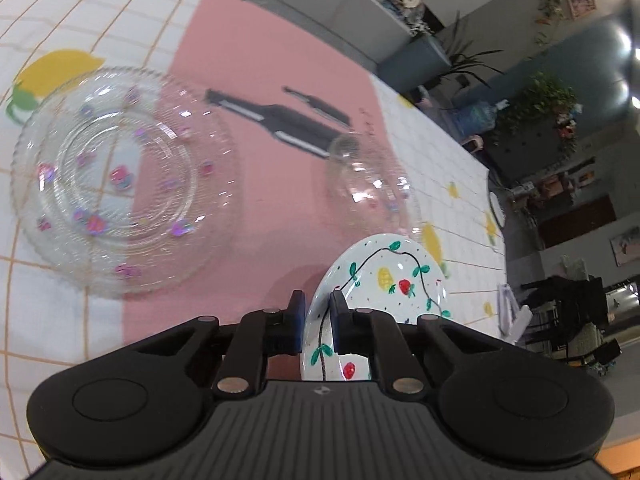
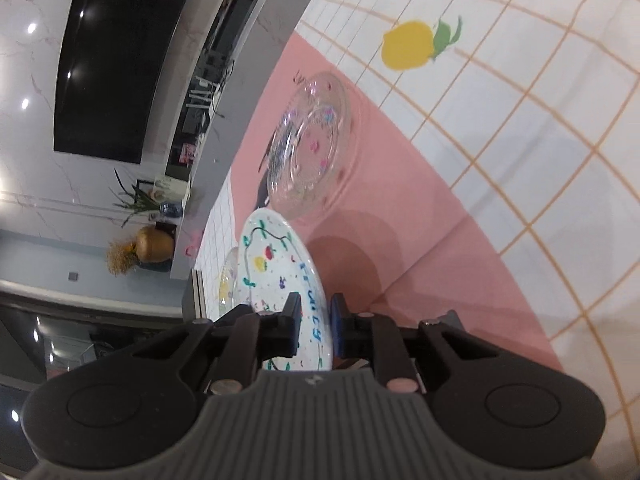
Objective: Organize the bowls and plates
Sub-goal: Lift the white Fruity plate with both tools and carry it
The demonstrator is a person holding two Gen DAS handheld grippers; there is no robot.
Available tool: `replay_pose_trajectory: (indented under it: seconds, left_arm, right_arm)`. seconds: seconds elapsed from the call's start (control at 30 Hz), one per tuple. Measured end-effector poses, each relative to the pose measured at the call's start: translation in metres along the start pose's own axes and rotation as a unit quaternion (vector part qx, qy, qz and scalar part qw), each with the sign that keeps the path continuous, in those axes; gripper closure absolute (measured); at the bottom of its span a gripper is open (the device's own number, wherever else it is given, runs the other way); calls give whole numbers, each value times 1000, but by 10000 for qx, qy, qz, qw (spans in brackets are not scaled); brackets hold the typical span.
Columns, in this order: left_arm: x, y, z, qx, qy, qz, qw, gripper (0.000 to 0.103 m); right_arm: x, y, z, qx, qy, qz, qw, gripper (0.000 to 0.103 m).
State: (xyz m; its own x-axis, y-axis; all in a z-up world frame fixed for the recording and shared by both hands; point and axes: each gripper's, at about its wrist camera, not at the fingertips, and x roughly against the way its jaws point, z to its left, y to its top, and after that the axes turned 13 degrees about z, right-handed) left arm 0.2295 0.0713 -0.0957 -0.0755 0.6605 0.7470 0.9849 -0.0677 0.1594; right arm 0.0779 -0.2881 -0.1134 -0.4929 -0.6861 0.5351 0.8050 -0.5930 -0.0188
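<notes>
The left gripper (image 1: 318, 304) pinches the rim of a white painted plate (image 1: 384, 276), its blue-padded fingers (image 1: 298, 312) pressed on either side of the near edge. The plate carries a dark vine with green leaves, a yellow pineapple and red strawberries, and it tilts up off the table. Beyond it, in the left wrist view, a clear glass bowl (image 1: 368, 176) stands on the pink mat (image 1: 272, 184), which bears a printed black wine bottle (image 1: 280, 124). To the left lies a ribbed clear glass plate (image 1: 120, 176) dotted with pink and purple flowers, partly on the mat and partly on the lemon-patterned grid tablecloth (image 1: 60, 12).

The right gripper (image 2: 316, 316) is likewise clamped on a white painted plate (image 2: 276, 264), held edge-on and steeply tilted; blue lettering runs along its rim, which only this view shows. Whether both grippers share one plate cannot be told. The right wrist view shows the flowered glass plate (image 2: 316, 148) further off on the mat (image 2: 420, 216), and a clear glass piece (image 2: 228, 280) just behind the held plate. Only this view shows a dark wall screen (image 2: 116, 64); the left view alone shows houseplants (image 1: 536, 108) and a water jug (image 1: 476, 116).
</notes>
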Motion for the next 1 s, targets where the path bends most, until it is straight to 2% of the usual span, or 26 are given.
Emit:
replay_pose_trajectory:
  seconds: [0.13, 0.27, 0.37, 0.5, 0.6, 0.77, 1.0]
  left_arm:
    - [5, 1, -16, -83, -36, -112, 9999, 89]
    - [2, 0, -34, -148, 182, -151, 9996, 89]
    - [1, -2, -48, -244, 207, -172, 9993, 89]
    - [-3, -10, -72, -518, 388, -163, 9978, 89]
    - [-11, -18, -87, -649, 529, -45, 9965, 89]
    - [-24, -32, -110, -954, 430, 212, 9943, 89]
    - [-40, -48, -126, -1165, 459, 610, 9902, 89]
  right_arm:
    - [8, 1, -1, -66, 5, -163, 9998, 88]
    - [12, 0, 3, -77, -13, -227, 9997, 88]
    - [21, -3, 5, -69, -44, -306, 9995, 88]
    - [41, -12, 11, 116, -201, -533, 9983, 88]
    - [61, -19, 16, 346, -299, -713, 9964, 88]
    - [95, -30, 8, 320, -330, -906, 9948, 89]
    - [123, -36, -30, -236, 179, -689, 9972, 94]
